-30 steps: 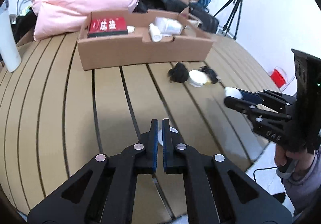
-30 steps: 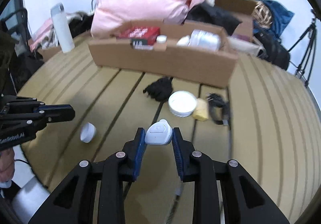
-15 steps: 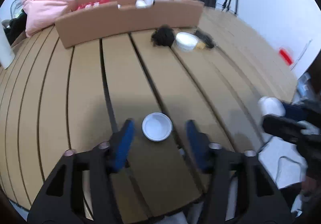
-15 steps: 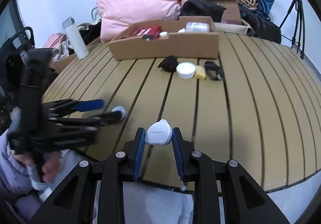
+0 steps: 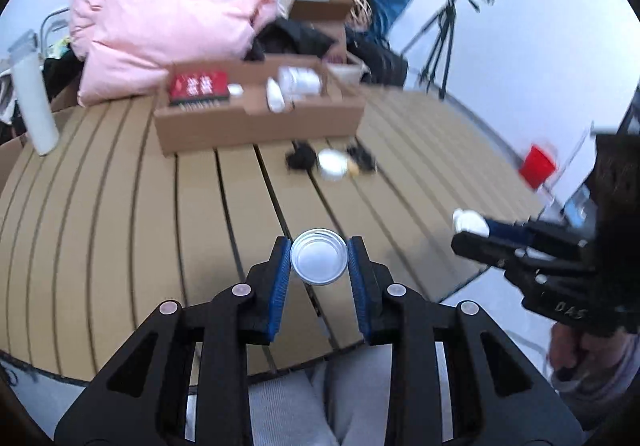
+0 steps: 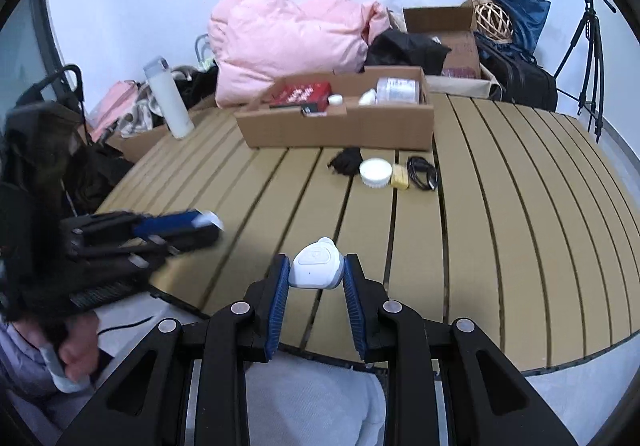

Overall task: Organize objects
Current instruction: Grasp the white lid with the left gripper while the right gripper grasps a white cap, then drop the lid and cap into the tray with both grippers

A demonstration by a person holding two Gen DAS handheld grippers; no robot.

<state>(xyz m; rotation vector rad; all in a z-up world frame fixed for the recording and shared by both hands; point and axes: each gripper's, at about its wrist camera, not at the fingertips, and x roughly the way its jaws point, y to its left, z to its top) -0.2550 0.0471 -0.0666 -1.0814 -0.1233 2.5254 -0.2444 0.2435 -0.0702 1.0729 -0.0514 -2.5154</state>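
Observation:
My left gripper [image 5: 319, 260] is shut on a small round silver-white tin [image 5: 318, 262] and holds it above the near edge of the slatted table [image 5: 120, 230]. My right gripper [image 6: 316, 272] is shut on a white rounded case [image 6: 316, 269], also above the near edge. The right gripper also shows in the left wrist view [image 5: 472, 230], and the left gripper in the right wrist view [image 6: 208, 226]. An open cardboard box [image 6: 340, 124] at the back holds a red box [image 6: 302, 93] and white bottles [image 6: 400, 89].
On the table before the box lie a black clump [image 6: 347, 162], a white round jar [image 6: 376, 173], a yellow piece [image 6: 400, 176] and a black cable [image 6: 422, 172]. A white flask [image 6: 168, 98] stands far left. Pink bedding [image 6: 288, 42], bags and a tripod [image 6: 588, 42] sit behind.
My left gripper opened over the round tin on the table, closed on it and lifted it. My right gripper pulled back toward the near edge, still holding the white case.

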